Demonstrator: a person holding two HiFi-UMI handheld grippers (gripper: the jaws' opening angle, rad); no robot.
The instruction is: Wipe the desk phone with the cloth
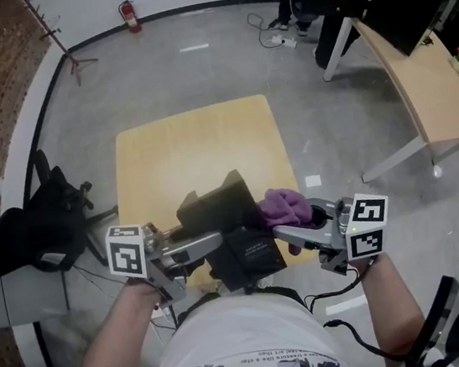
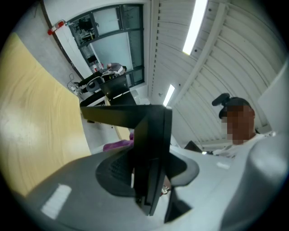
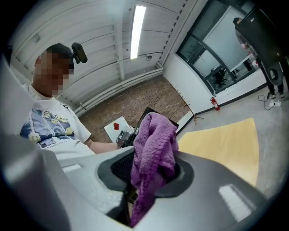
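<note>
Left gripper view shows the left gripper (image 2: 146, 176) clamped on a thin edge of the black desk phone (image 2: 151, 131), which is held up over the near part of the table (image 1: 199, 144). The right gripper (image 3: 149, 173) pinches the purple cloth (image 3: 153, 140) against the phone's right side. I think a hard rub could twist the phone out of this narrow grip and drop it.

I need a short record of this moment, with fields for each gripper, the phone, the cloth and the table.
left gripper: shut on the black plastic desk phone
right gripper: shut on the purple fluffy cloth
phone position: held tilted at the near edge of the light wooden table
cloth position: just right of the phone; contact unclear
wiping: not visibly under way
</note>
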